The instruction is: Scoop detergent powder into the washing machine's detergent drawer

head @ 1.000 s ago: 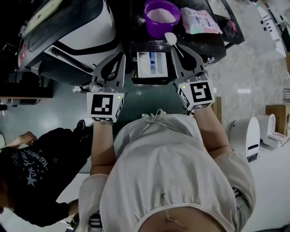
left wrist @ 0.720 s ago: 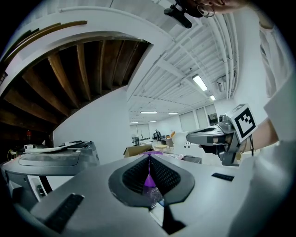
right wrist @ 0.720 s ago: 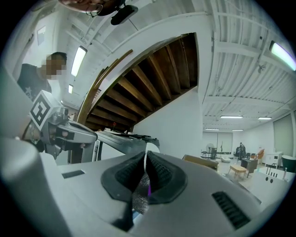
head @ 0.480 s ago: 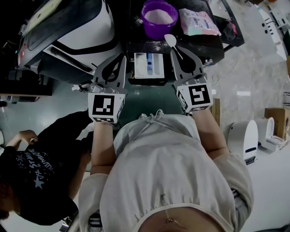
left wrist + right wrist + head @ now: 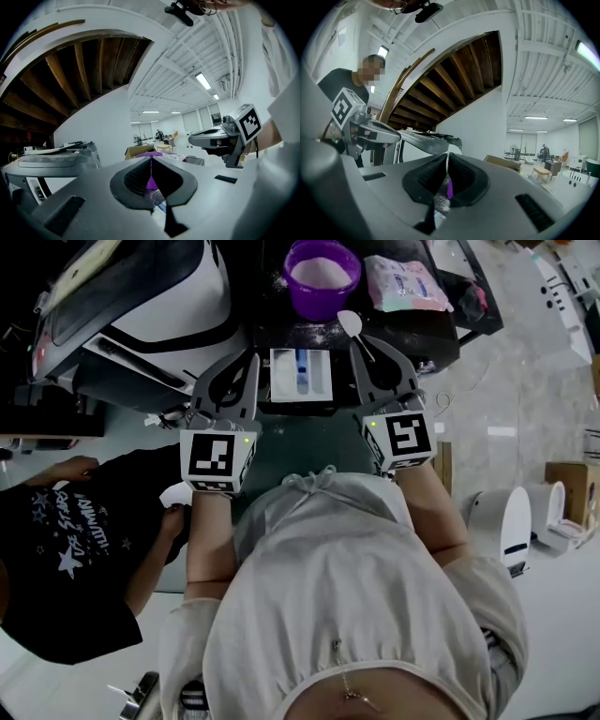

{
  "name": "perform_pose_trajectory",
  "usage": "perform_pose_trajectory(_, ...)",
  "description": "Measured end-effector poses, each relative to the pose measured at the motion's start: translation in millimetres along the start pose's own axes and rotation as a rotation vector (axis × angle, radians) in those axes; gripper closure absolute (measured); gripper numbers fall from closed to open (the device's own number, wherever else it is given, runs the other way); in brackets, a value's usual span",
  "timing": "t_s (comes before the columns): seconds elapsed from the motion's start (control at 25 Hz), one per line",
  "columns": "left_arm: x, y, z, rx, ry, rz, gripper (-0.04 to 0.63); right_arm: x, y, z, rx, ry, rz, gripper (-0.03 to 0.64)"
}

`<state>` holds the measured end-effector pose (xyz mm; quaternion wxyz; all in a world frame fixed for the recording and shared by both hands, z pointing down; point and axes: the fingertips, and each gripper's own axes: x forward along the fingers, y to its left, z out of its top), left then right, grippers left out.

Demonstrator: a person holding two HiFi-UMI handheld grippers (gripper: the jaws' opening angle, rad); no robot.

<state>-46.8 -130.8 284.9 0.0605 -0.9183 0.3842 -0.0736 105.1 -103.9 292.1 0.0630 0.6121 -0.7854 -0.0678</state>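
The detergent drawer [image 5: 300, 373] stands pulled out of the white washing machine [image 5: 141, 306], with a blue part inside. Behind it is a purple bowl [image 5: 323, 273] filled with white powder. My right gripper [image 5: 360, 341] is shut on the handle of a white spoon [image 5: 350, 322], whose bowl lies just right of the drawer, over the dark top. In the right gripper view the right gripper [image 5: 447, 160] pinches the thin white handle. My left gripper [image 5: 250, 356] hovers at the drawer's left edge, shut and empty; the left gripper [image 5: 151, 161] shows the purple bowl [image 5: 151, 183] beyond its closed jaws.
A pastel detergent packet [image 5: 403, 282] lies right of the bowl. Spilled powder dusts the dark top [image 5: 281, 329]. A person in a dark T-shirt [image 5: 56, 559] stands close at the left, a hand near my left arm. White appliances [image 5: 511, 526] stand on the floor at right.
Both grippers keep their places beside the drawer. The person at the left has shifted, raising a hand toward my left arm. The bowl and drawer sit slightly higher in the view.
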Motion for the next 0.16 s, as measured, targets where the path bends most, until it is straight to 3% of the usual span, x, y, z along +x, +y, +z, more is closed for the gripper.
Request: perform_pose_trajectory(0.16, 3.8, -4.0, -1.3, 0.005, 0.002, -0.002, 0.572, 0.4, -3.0, -0.9, -0.008, 0.0, 0.003, 0.609)
